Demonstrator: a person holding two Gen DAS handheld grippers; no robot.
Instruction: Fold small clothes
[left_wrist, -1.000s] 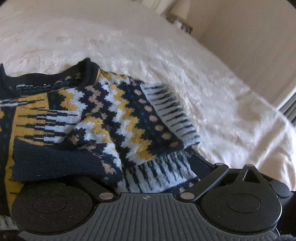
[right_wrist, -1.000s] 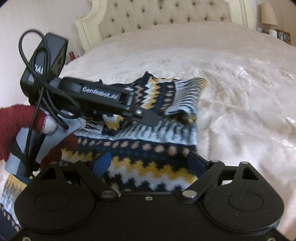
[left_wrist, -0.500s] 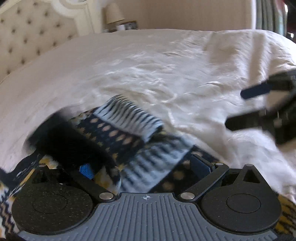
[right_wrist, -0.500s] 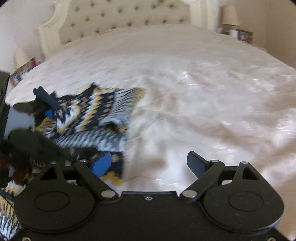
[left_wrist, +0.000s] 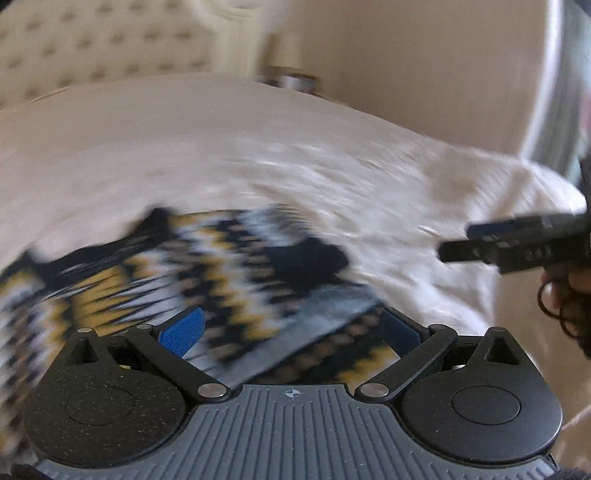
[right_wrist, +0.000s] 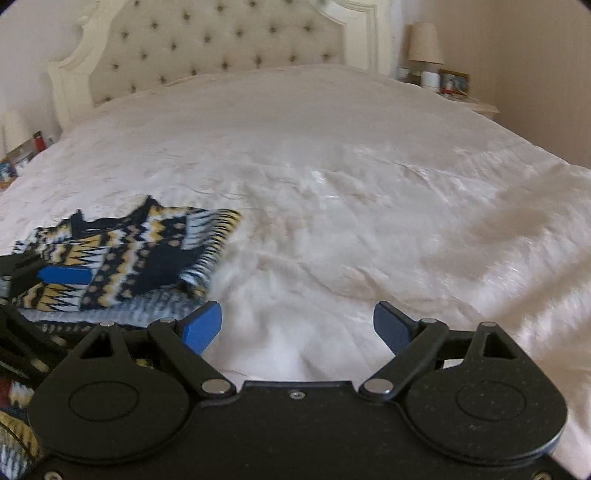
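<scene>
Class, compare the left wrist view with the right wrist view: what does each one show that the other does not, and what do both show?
Only the left wrist view shows the right gripper's black body from outside and the left gripper's own open jaws, with the sweater beyond them.

Only the right wrist view shows the bedside lamp, the picture frame and the right gripper's own open, empty jaws.

Both show the patterned sweater, the white bedspread and the tufted headboard.

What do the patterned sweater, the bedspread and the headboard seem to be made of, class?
Sweater: knitted yarn, matte; zigzag bands and a ribbed edge show. Bedspread: smooth cream fabric, slightly shiny; highlights along its wrinkles. Headboard: button-tufted upholstery, fabric or leather unclear, in a cream frame.
</scene>
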